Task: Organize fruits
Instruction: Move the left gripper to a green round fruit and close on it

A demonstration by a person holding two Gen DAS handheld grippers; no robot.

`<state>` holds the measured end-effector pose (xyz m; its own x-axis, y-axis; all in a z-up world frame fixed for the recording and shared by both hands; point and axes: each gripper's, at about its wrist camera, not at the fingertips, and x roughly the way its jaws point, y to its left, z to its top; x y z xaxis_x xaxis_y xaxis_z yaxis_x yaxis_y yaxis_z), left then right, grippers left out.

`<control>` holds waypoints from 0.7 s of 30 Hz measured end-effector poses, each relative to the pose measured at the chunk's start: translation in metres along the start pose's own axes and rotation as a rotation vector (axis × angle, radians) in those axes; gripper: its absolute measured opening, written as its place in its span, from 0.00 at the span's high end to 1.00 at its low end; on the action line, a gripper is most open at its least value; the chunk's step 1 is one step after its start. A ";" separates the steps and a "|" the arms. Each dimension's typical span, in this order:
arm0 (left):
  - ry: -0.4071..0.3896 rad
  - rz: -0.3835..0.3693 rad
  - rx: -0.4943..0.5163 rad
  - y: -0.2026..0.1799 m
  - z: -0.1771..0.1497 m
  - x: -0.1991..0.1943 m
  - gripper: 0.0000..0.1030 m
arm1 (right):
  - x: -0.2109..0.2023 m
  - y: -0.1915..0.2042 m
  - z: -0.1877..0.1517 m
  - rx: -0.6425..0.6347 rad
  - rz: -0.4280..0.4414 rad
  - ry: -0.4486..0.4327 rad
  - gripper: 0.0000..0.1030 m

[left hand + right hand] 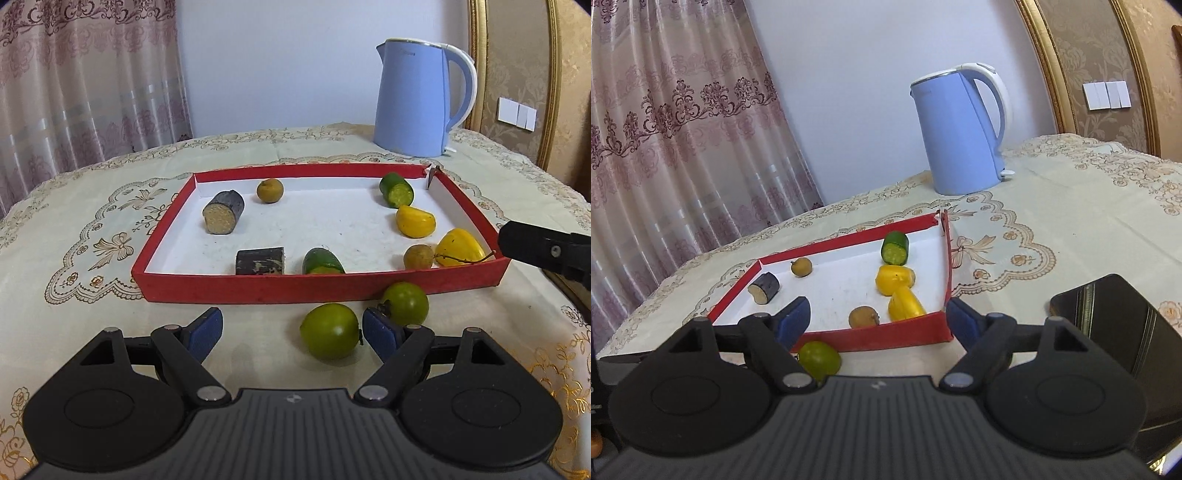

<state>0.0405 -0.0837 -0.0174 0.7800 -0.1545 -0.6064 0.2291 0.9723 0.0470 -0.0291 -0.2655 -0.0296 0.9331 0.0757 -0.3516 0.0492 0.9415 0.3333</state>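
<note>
Shallow red cardboard tray (258, 291) holds cut fruit pieces. Two round green fruits (330, 336) lie on table just outside tray's near wall, probably next. Left gripper (291, 332) jaws spread beside them; right gripper (879, 321) jaws spread, empty.

The left gripper (293, 330) points forward and downward, its blue-padded fingers (205, 330) spread wide with nothing clamped between them. The right gripper (877, 323) tilts down more shallowly, jaws likewise standing wide and empty, blue pads (792, 319) apart. In the left wrist view, the right gripper's black body juts in from the right.
</note>
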 end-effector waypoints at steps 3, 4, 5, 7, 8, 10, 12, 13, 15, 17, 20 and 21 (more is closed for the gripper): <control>0.000 0.017 0.013 -0.006 0.000 0.002 0.19 | -0.002 -0.001 0.000 0.005 0.001 -0.004 0.23; 0.000 0.020 0.018 -0.007 0.001 0.003 0.19 | -0.002 -0.001 0.000 0.005 0.000 -0.004 0.23; 0.001 0.024 0.022 -0.009 0.001 0.004 0.19 | -0.002 -0.001 -0.001 0.004 0.000 -0.004 0.23; 0.003 0.029 0.029 -0.012 0.000 0.007 0.20 | -0.004 -0.002 -0.001 0.004 -0.001 -0.002 0.23; 0.004 0.032 0.032 -0.013 0.000 0.008 0.19 | -0.005 -0.002 -0.001 0.005 -0.001 -0.003 0.23; 0.003 0.044 0.039 -0.015 0.000 0.009 0.20 | -0.007 -0.005 -0.001 0.007 -0.006 -0.007 0.23; 0.000 0.057 0.049 -0.016 0.000 0.011 0.20 | -0.009 -0.006 0.000 0.008 -0.011 -0.010 0.23; 0.001 0.060 0.050 -0.016 0.000 0.012 0.19 | -0.010 -0.006 0.000 0.006 -0.013 -0.011 0.23; 0.008 0.062 0.046 -0.016 0.001 0.014 0.20 | -0.010 -0.006 0.000 -0.005 -0.021 -0.006 0.23; 0.015 0.063 0.041 -0.015 0.001 0.017 0.20 | -0.011 -0.004 0.000 -0.022 -0.033 -0.001 0.24; 0.020 0.066 0.044 -0.016 0.000 0.019 0.20 | -0.012 -0.002 -0.001 -0.035 -0.033 -0.001 0.24; 0.020 0.068 0.047 -0.016 0.000 0.019 0.20 | -0.012 -0.001 -0.002 -0.035 -0.031 -0.001 0.24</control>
<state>0.0516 -0.1026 -0.0297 0.7833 -0.0844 -0.6159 0.2034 0.9710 0.1257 -0.0410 -0.2671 -0.0272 0.9317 0.0460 -0.3604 0.0658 0.9542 0.2918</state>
